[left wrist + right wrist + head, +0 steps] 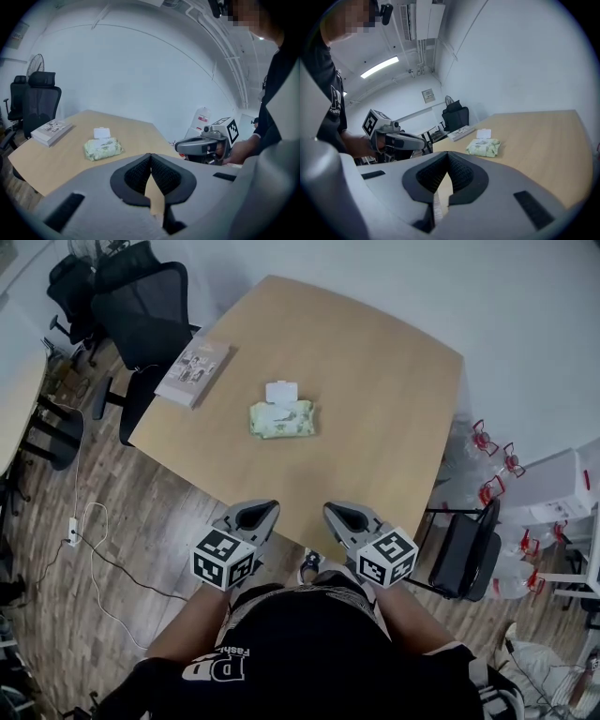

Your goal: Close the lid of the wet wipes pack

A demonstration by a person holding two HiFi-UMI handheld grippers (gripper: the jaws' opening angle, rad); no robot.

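Note:
A pale green wet wipes pack (pixel 281 419) lies in the middle of the wooden table (pixel 375 399), its white lid (pixel 281 391) flipped open toward the far side. The pack (pixel 102 148) and its lid (pixel 101 133) appear again ahead in the left gripper view, and the pack (pixel 483 147) shows in the right gripper view. Both grippers hover side by side off the table's near edge, well short of the pack. My left gripper (pixel 255 514) is shut with nothing in it, its tips meeting (pixel 150 155). My right gripper (pixel 339 513) is likewise shut and empty (pixel 447 154).
A book (pixel 193 371) lies at the table's left edge. Black office chairs (pixel 141 306) stand at the far left. A black chair (pixel 469 549) and large water bottles (pixel 492 474) crowd the right side. A white cable and power strip (pixel 73 531) trail over the wooden floor.

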